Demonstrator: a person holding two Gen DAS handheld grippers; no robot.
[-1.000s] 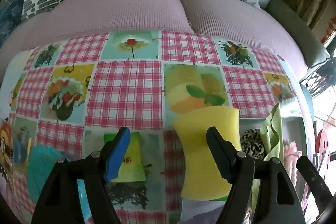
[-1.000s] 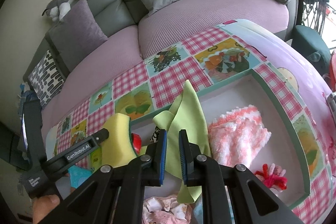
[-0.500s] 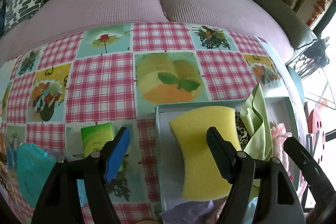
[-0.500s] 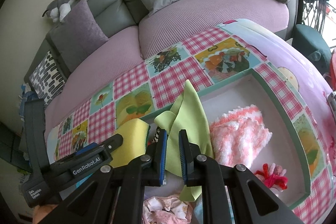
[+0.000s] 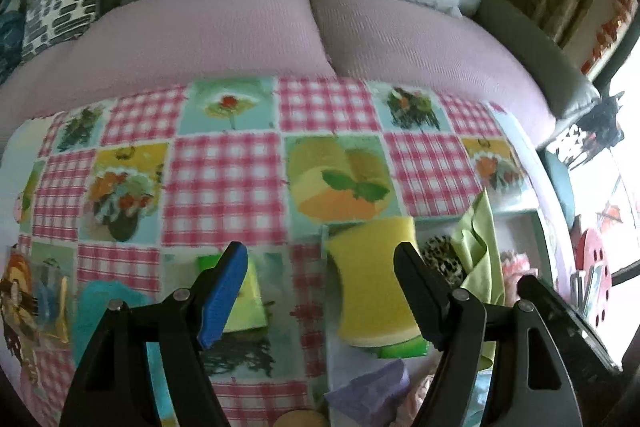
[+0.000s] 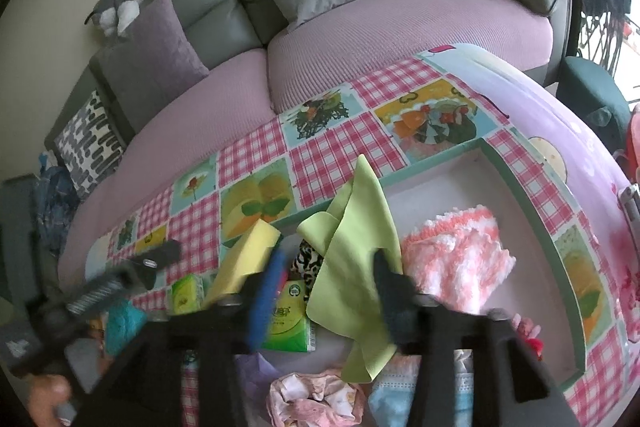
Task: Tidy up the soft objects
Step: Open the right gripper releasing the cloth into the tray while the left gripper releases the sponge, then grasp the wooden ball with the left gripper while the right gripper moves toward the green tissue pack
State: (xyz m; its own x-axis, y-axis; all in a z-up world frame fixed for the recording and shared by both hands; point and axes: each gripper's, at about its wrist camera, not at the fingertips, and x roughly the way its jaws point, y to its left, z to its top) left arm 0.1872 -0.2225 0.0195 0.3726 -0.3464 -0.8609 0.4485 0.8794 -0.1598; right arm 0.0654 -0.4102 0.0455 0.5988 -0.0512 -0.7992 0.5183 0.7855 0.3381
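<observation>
A yellow sponge [image 5: 372,283] leans in the left end of the green-rimmed tray [image 6: 520,195]; it also shows in the right wrist view [image 6: 248,259]. My left gripper [image 5: 320,291] is open and empty, just left of the sponge. My right gripper [image 6: 328,287] is open, its jaws either side of a light green cloth [image 6: 356,259] that drapes into the tray. The cloth also shows in the left wrist view [image 5: 480,251]. A pink and white knitted piece [image 6: 456,255] lies in the tray.
A green tissue pack [image 6: 290,323], a leopard-print cloth [image 5: 440,259], pale pink fabric [image 6: 316,399] and a lilac cloth [image 5: 372,387] lie near the tray's front. Another green pack [image 5: 244,299] and a teal item [image 5: 96,311] lie on the checked tablecloth. A sofa stands behind.
My right gripper has opened from shut and let go of the green cloth. My left gripper has drawn back and left from the sponge, which now rests in the tray.
</observation>
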